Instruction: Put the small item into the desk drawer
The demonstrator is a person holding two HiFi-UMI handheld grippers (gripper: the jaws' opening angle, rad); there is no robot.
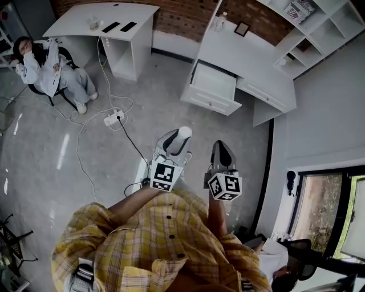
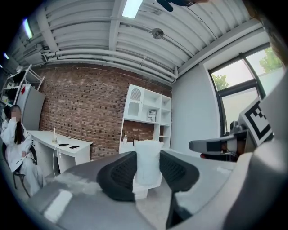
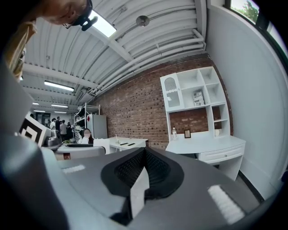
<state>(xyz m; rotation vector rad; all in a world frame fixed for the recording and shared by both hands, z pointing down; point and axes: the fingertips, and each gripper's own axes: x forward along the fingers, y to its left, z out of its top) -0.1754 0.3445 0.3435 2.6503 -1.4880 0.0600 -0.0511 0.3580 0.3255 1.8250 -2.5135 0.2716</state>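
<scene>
While you stand well apart from the white desk point(image 1: 251, 54), your left gripper point(image 1: 175, 146) clamps the small white item point(image 2: 147, 161) between its pads, and your right gripper point(image 3: 143, 167) is closed on nothing. The desk drawer point(image 1: 212, 85) stands pulled open. The only print is the square black-and-white markers on the cubes point(image 1: 164, 175).

Bright daylight from window point(image 2: 234, 85), ceiling strip light point(image 2: 132, 6) glaring, strong fisheye bending, dark vignetted corners

White frosted item point(image 2: 148, 157), tall with a rounded top, upright, pinched between the pads of the left gripper point(image 2: 147, 173), carried above the floor, well apart from the drawer point(image 1: 212, 86), white, pulled out of the desk, standing open
</scene>
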